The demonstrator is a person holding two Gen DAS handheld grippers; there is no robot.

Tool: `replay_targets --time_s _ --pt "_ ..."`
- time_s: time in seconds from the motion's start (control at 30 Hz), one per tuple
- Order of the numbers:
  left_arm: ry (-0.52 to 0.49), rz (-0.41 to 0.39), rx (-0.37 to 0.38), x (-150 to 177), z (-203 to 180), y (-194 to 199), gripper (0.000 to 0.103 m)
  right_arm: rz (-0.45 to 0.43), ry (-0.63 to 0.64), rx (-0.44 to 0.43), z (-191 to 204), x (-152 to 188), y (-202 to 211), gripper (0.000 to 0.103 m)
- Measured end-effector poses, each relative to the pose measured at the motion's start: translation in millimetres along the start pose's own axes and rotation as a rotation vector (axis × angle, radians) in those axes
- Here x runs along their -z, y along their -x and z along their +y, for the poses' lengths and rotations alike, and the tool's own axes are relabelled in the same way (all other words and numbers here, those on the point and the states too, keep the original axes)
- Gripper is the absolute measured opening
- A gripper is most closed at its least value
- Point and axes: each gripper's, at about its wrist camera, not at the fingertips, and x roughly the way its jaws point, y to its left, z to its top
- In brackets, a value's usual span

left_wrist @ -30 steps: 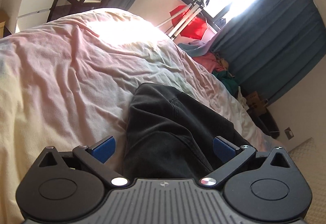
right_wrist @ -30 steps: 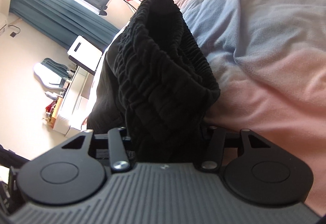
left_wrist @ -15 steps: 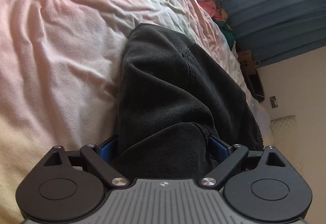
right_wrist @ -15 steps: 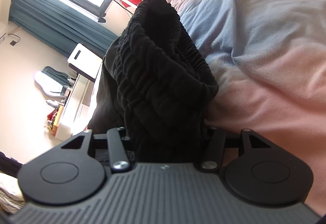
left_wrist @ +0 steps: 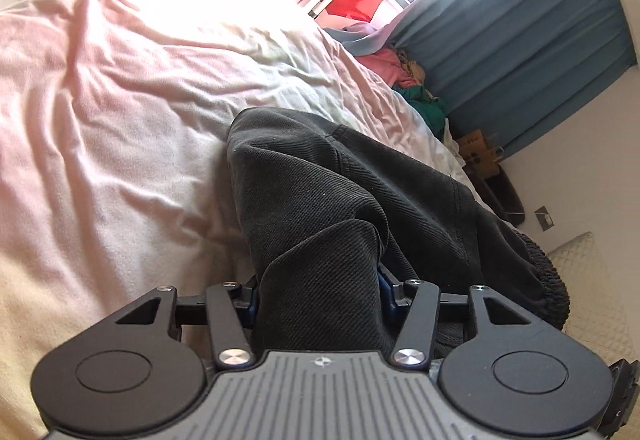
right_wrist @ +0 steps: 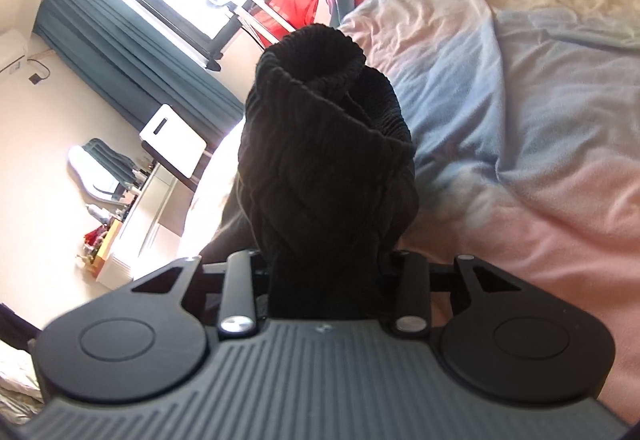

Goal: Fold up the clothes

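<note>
A pair of black corduroy trousers (left_wrist: 344, 191) lies on the pastel bedsheet (left_wrist: 120, 111). My left gripper (left_wrist: 318, 296) is shut on a bunched fold of the trousers, its blue pads mostly hidden by the cloth. My right gripper (right_wrist: 328, 272) is shut on the trousers' elastic waistband (right_wrist: 320, 127), which stands up bunched above the sheet (right_wrist: 520, 143). The fingertips of both grippers are hidden by fabric.
A pile of coloured clothes (left_wrist: 404, 79) lies at the bed's far end by the blue curtain (left_wrist: 532, 39). A drying rack with a red garment (right_wrist: 292, 5) stands at the window. A white dresser (right_wrist: 136, 224) stands off the bed's side.
My left gripper went from open over the trousers to shut on a fold and has lifted it. My right gripper has raised the waistband higher off the sheet.
</note>
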Motion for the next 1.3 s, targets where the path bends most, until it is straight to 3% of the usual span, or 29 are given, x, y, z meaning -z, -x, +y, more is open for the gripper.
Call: replay_targets --time_s 0.17,0.33,0.57,0.67,0.77,0.93,1.07,1.3 --pt "-0.119 -0.014 -0.019 -16 -74 -1 0.054 -0.048 -0.056 -0.044 2 -32 20 0.039" --pt "-0.231 0.012 -0.009 -29 -175 -45 0.054 -0.132 -0.099 -0.036 -23 -96 55 0.039" --pt "-0.255 0.087 0.125 -31 -318 -166 0.054 -0.268 -0.087 0.027 -77 -208 104 0.039" --pt "-0.270 0.124 0.171 -27 -380 -247 0.054 -0.314 -0.079 0.086 -106 -262 112 0.039" --pt "-0.257 0.146 0.213 -22 -417 -322 0.054 -0.346 -0.081 0.146 -136 -305 113 0.039" --pt "-0.278 0.205 0.217 -2 -436 -416 0.054 -0.352 -0.113 0.213 -198 -327 98 0.038" --pt "-0.348 0.257 0.184 18 -420 -463 0.054 -0.343 -0.190 0.194 -247 -298 87 0.038" --pt "-0.511 0.296 0.184 57 -361 -457 0.057 -0.319 -0.366 0.146 -310 -222 91 0.038"
